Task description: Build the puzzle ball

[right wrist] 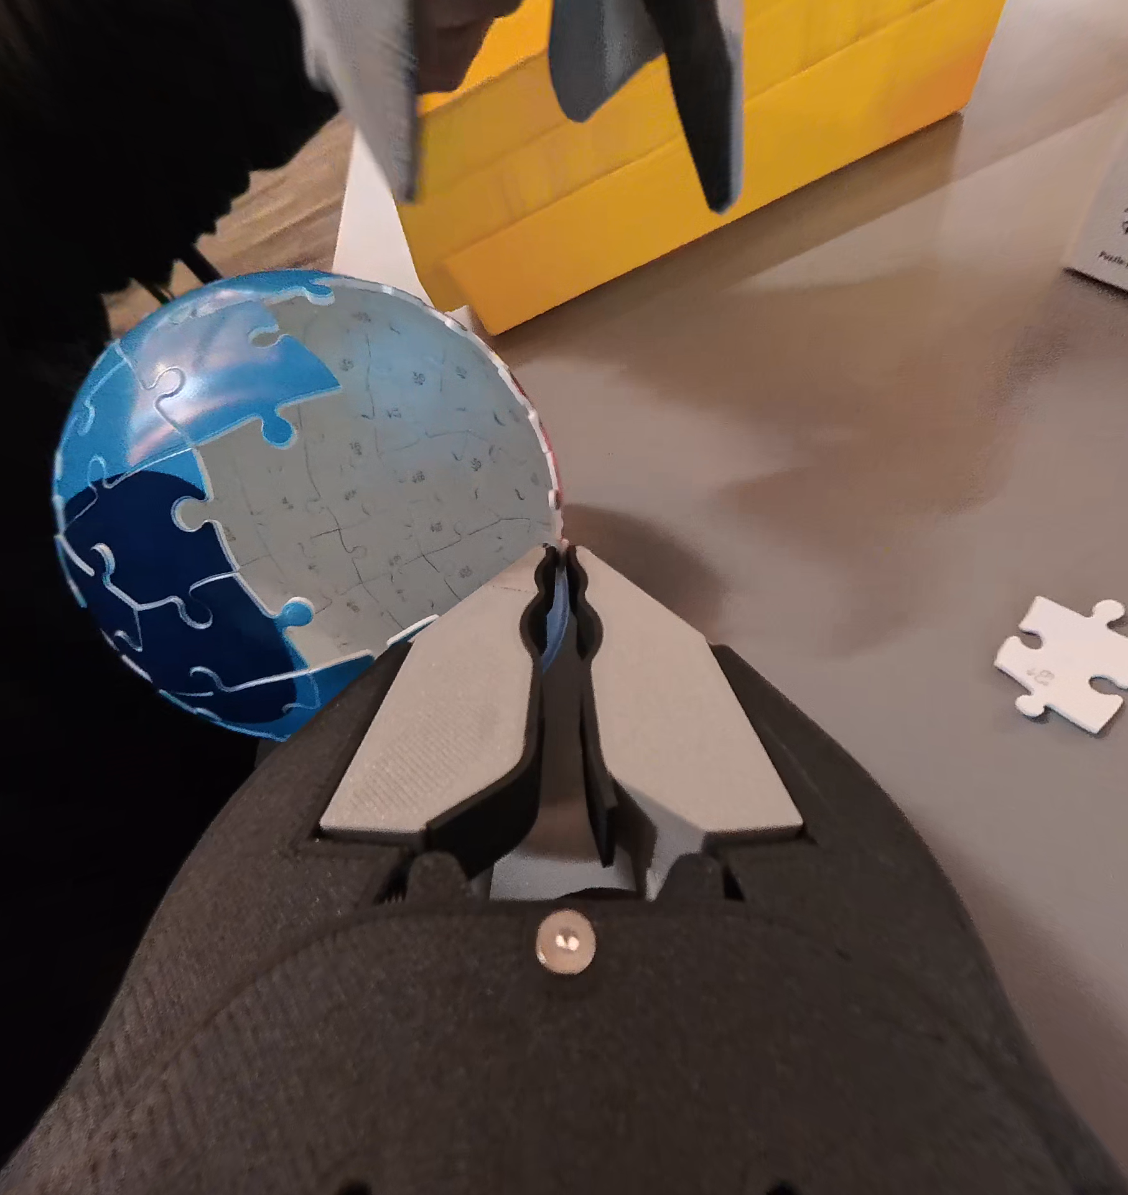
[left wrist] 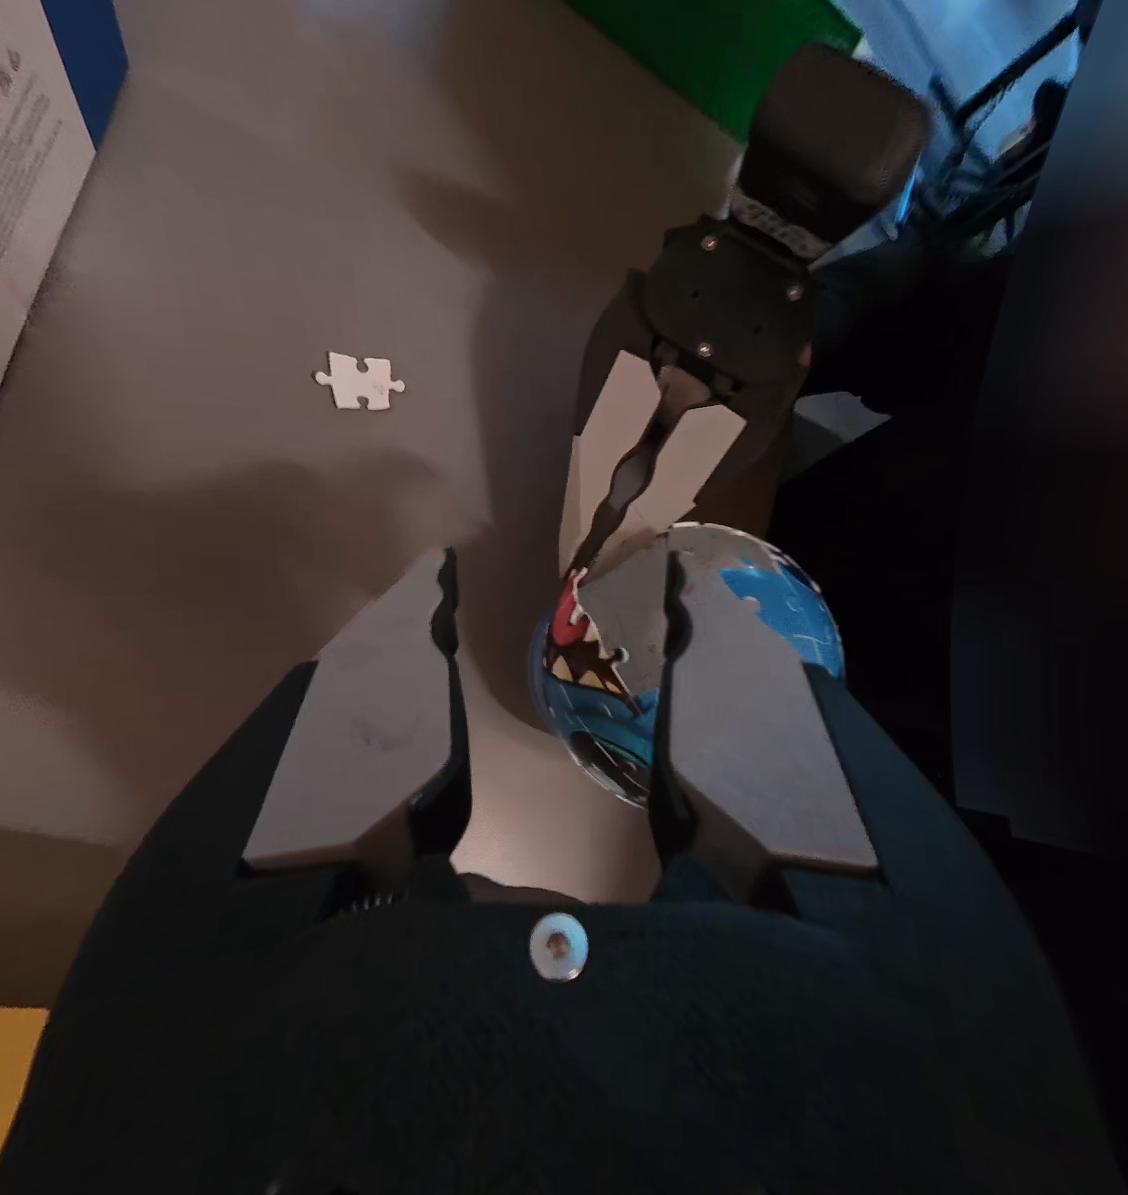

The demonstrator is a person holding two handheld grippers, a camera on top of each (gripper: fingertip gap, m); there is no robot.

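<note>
Both tools meet at the unfinished puzzle ball. Seen from the left wrist camera, the left tool (left wrist: 558,569) stands wide open with nothing between its grey-faced black fingers; its right finger (left wrist: 729,731) lies in front of the half-built plastic puzzle ball (left wrist: 613,659), and whether it touches the shell cannot be told. The right tool (right wrist: 560,549) is closed tight, its tips pinching the thin rim of the ball (right wrist: 302,504) at the edge of the open shell. From the left wrist view the same right tool (left wrist: 574,572) comes down from above onto the red-and-black printed edge of the ball.

That ball is a partial sphere of curved interlocking pieces, glossy light and dark blue outside, pale grey inside with small marks on each piece. It hangs above the edge of the grey-brown desk (right wrist: 807,420), with dark space beyond.

One loose white puzzle piece (right wrist: 1075,666) lies flat on the desk, well apart from the ball; the left view shows it too (left wrist: 359,381). A yellow cardboard box (right wrist: 710,194) stands behind, and a white printed box (right wrist: 1123,213) sits at the far right.
</note>
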